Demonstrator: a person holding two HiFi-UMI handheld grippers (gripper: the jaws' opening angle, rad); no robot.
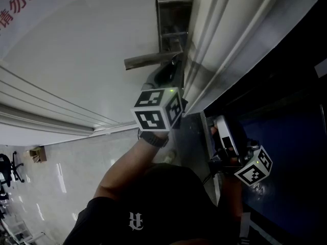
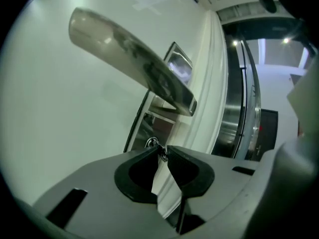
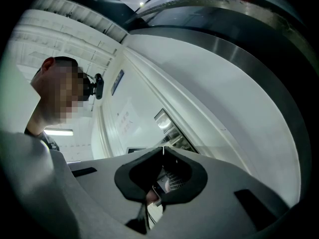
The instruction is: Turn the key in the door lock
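Between the tips of the left gripper (image 2: 162,152) sits a small bright metal piece, most probably the head of the key (image 2: 161,155); the view is dark there, so I say this with some care. The two fingers are pressed almost together on it, with only this thin metal separating them. Just beyond the fingertips is the steel lock plate (image 2: 149,126), where the key enters, and above the fingers the door handle (image 2: 129,54) crosses the white door (image 2: 60,133).

The key should be light, stiff and smooth, so in my judgement it can slip in the pads when the lock resists. The best hold is flat on both faces of the head, close to the plate, turning around the key's own axis without bending it sideways.

The right gripper (image 3: 163,152) hangs low, well apart from the lock, its fingers closed tip to tip on nothing.
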